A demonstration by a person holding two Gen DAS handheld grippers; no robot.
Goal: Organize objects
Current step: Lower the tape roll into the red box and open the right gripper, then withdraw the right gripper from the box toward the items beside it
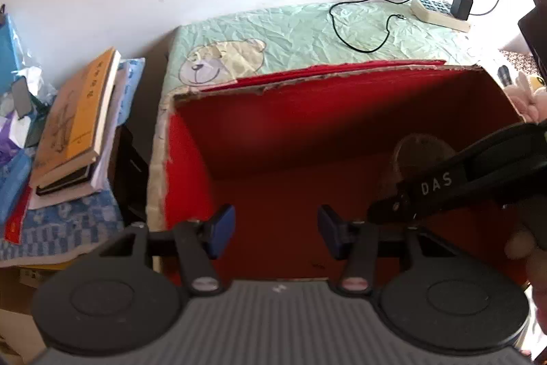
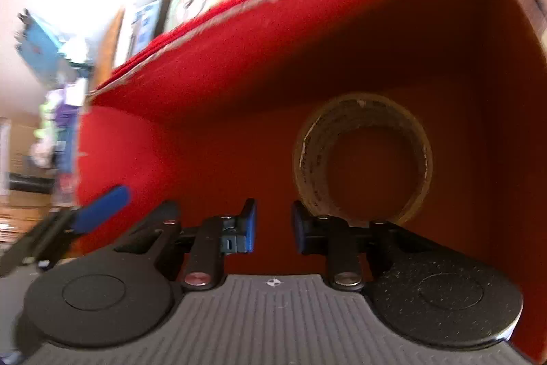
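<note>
An open red cardboard box (image 1: 307, 112) fills the middle of both views. A roll of clear tape (image 2: 314, 153) lies flat on the box floor near the far right corner, and it shows dimly in the left wrist view (image 1: 417, 146). My right gripper (image 2: 273, 223) reaches down inside the box (image 2: 239, 57). Its blue pads stand a small gap apart with nothing between them, and the tape lies just beyond its right finger. My left gripper (image 1: 276, 228) hangs open and empty over the box's front edge. One of its blue fingers (image 2: 102, 207) shows at the left of the right wrist view.
The box stands on a green cloth with a bear print (image 1: 273, 33). At the back right are a power strip with a black adapter (image 1: 441, 11) and a looping cable. A stack of books (image 1: 75, 115) and clutter lie to the left. A person's hand (image 1: 533, 262) holds the right gripper.
</note>
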